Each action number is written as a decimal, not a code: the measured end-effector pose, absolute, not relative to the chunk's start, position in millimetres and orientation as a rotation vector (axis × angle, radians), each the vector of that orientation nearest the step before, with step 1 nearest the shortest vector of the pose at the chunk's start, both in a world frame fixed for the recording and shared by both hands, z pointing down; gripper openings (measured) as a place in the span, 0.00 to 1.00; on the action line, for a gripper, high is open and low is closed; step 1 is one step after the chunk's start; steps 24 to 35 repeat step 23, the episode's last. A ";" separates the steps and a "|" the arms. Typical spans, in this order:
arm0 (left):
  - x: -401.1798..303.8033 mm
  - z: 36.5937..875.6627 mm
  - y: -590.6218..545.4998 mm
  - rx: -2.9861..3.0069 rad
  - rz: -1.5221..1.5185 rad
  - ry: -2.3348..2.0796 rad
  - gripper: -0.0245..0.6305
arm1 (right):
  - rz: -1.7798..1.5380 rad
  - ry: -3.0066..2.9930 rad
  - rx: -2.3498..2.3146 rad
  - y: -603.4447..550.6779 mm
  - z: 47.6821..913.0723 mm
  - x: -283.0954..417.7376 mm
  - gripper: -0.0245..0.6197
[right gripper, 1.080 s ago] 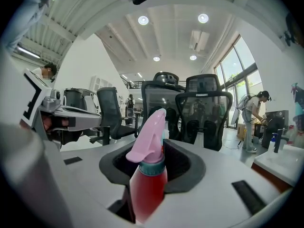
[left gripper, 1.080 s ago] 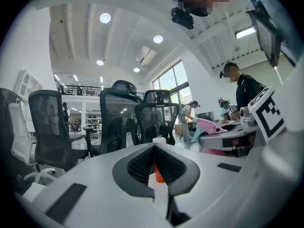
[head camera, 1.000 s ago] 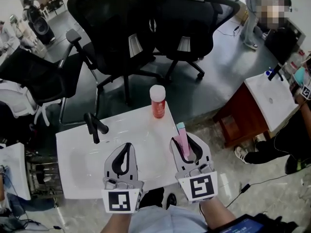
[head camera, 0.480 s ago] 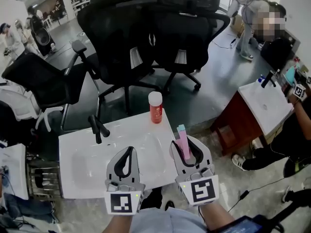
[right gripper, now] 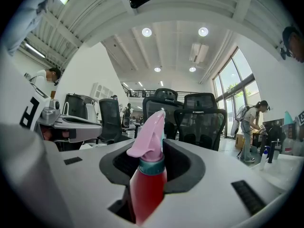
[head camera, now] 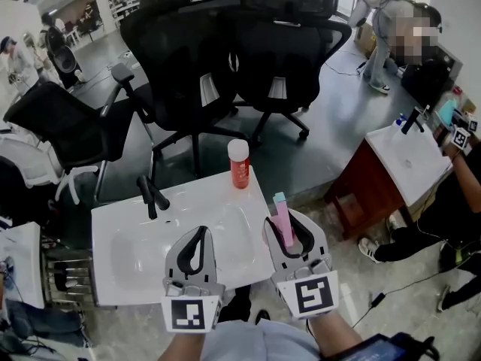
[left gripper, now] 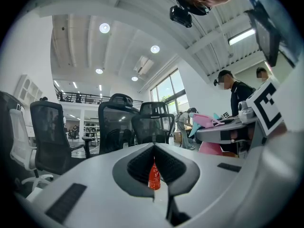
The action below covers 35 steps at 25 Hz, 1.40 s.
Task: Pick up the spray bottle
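Observation:
My right gripper is shut on a spray bottle with a red body, a teal collar and a pink trigger head. It holds the bottle upright above the near right part of a white sink top. To its left my left gripper hovers over the basin with its jaws closed together and nothing between them. A second red bottle with a white cap stands at the sink top's far edge; it shows through the left gripper's jaws.
A black faucet stands at the sink top's back left. Black office chairs crowd the floor behind it. Another white sink top on a brown cabinet is at the right, with people near it.
Both grippers have risen a little and drawn back toward me, the right one carrying the spray bottle with it. The view has tilted up slightly. The capped red bottle has stayed put.

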<state>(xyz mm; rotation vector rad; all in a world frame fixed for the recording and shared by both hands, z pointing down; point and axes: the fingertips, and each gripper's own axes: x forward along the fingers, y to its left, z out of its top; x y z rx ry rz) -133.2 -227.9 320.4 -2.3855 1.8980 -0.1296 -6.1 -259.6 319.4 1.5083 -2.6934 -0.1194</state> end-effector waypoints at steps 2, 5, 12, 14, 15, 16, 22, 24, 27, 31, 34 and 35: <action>-133.2 320.7 -227.6 -2.388 -0.134 1.893 0.06 | -0.114 -2.698 1.506 -258.8 319.2 -6.9 0.26; -132.0 318.3 -227.4 -2.387 -0.129 1.886 0.06 | -0.113 -2.701 1.502 -257.6 317.6 -7.0 0.26; -132.9 320.0 -228.7 -2.389 -0.134 1.884 0.06 | -0.108 -2.706 1.506 -258.5 318.8 -8.3 0.26; -133.8 320.8 -228.6 -2.390 -0.135 1.881 0.06 | -0.109 -2.706 1.507 -258.1 319.7 -9.4 0.26; -134.2 321.2 -228.4 -2.391 -0.136 1.882 0.06 | -0.110 -2.707 1.507 -257.9 319.8 -9.9 0.26; -134.3 321.4 -228.1 -2.392 -0.137 1.883 0.06 | -0.111 -2.708 1.508 -257.7 319.6 -10.0 0.26; -133.0 321.7 -227.2 -2.391 -0.138 1.877 0.06 | -0.121 -2.709 1.511 -257.1 319.2 -9.0 0.26; -132.8 322.1 -227.1 -2.392 -0.139 1.876 0.06 | -0.122 -2.708 1.511 -257.0 319.5 -8.9 0.26; -132.8 322.1 -227.1 -2.392 -0.139 1.876 0.06 | -0.122 -2.708 1.511 -257.0 319.5 -8.9 0.26; -132.8 322.1 -227.1 -2.392 -0.139 1.876 0.06 | -0.122 -2.708 1.511 -257.0 319.5 -8.9 0.26; -132.8 322.1 -227.1 -2.392 -0.139 1.876 0.06 | -0.122 -2.708 1.511 -257.0 319.5 -8.9 0.26; -132.8 322.1 -227.1 -2.392 -0.139 1.876 0.06 | -0.122 -2.708 1.511 -257.0 319.5 -8.9 0.26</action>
